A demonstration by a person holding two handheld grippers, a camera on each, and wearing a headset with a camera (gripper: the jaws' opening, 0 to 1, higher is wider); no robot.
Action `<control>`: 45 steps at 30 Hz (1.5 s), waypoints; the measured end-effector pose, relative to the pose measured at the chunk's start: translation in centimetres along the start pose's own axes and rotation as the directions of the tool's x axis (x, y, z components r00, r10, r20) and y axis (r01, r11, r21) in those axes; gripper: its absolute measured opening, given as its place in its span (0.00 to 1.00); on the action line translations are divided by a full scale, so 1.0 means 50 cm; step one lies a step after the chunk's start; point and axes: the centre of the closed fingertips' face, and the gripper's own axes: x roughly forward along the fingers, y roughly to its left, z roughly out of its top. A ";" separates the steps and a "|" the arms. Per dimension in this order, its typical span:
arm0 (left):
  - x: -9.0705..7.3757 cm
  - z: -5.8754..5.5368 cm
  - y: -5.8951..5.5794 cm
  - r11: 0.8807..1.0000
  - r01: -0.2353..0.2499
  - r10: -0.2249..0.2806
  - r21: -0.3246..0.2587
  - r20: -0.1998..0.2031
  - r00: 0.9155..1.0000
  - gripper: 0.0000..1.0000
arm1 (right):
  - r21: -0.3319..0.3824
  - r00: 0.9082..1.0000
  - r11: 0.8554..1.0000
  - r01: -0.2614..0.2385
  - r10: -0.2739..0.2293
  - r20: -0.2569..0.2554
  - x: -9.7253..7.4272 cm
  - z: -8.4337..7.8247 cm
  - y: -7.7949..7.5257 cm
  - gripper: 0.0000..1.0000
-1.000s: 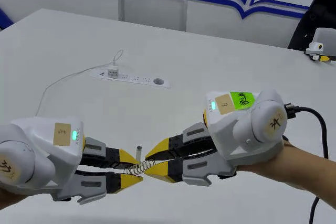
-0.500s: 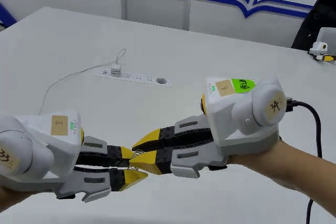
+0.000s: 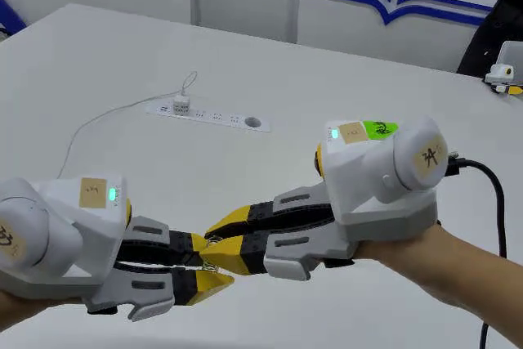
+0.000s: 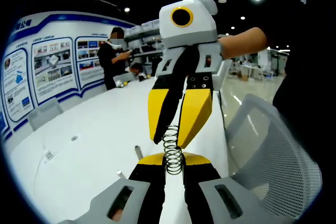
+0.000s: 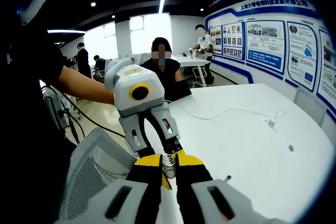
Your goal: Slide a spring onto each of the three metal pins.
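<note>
Steel wire, thin and coiled: the spring (image 4: 172, 153) looks feather-light and bendy, likely to buckle or shoot out if squeezed hard. I'd judge the best hold is across the coils near one end, leaving the other end's bore free for a pin. It hangs in the air above the white table (image 4: 89, 150), strung between the two tools, which meet tip to tip. The left gripper (image 4: 174, 164) is pinched narrow on one end, the right gripper (image 4: 172, 139) pinched narrow on the other. A bare pin (image 4: 138, 152) stands upright on the table, near the spring but apart from it.
</note>
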 end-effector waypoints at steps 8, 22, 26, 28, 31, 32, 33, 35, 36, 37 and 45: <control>-0.012 0.007 0.030 0.997 -0.056 0.058 -0.044 0.035 0.998 0.22 | 0.012 1.000 1.000 0.013 -0.013 0.014 0.007 0.013 -0.028 0.09; -0.037 -0.033 0.085 0.985 -0.140 0.141 -0.099 0.008 0.990 0.40 | 0.030 0.996 0.997 0.073 -0.074 0.045 0.009 0.041 -0.109 0.10; -0.045 -0.041 0.101 0.979 -0.162 0.165 -0.123 0.010 0.986 0.49 | 0.030 0.990 0.990 0.139 -0.140 0.028 0.002 0.037 -0.159 0.10; -0.047 -0.046 0.104 0.977 -0.165 0.168 -0.132 0.010 0.986 0.52 | 0.043 0.987 0.987 0.155 -0.156 0.028 0.002 0.035 -0.175 0.10; -0.047 -0.056 0.108 0.975 -0.168 0.170 -0.145 -0.001 0.986 0.56 | 0.046 0.982 0.981 0.187 -0.188 0.006 0.004 0.022 -0.202 0.10; -0.047 -0.058 0.108 0.975 -0.168 0.169 -0.147 -0.003 0.986 0.57 | 0.043 0.982 0.981 0.191 -0.191 0.000 0.006 0.018 -0.206 0.10; -0.047 -0.060 0.108 0.974 -0.169 0.170 -0.148 -0.005 0.985 0.58 | 0.040 0.981 0.980 0.193 -0.193 -0.008 0.008 0.013 -0.210 0.10; -0.048 -0.066 0.110 0.974 -0.169 0.169 -0.153 -0.013 0.986 0.60 | 0.043 0.980 0.979 0.197 -0.196 -0.022 0.013 0.004 -0.217 0.10; -0.049 -0.069 0.112 0.973 -0.170 0.169 -0.154 -0.019 0.985 0.61 | 0.039 0.980 0.980 0.198 -0.196 -0.035 0.016 -0.003 -0.220 0.10; -0.049 -0.071 0.114 0.973 -0.173 0.171 -0.154 -0.021 0.985 0.62 | 0.037 0.980 0.980 0.198 -0.196 -0.042 0.018 -0.006 -0.222 0.10; -0.051 -0.068 0.132 0.968 -0.188 0.190 -0.164 -0.006 0.982 0.64 | 0.066 0.976 0.976 0.210 -0.205 -0.080 0.039 -0.040 -0.257 0.10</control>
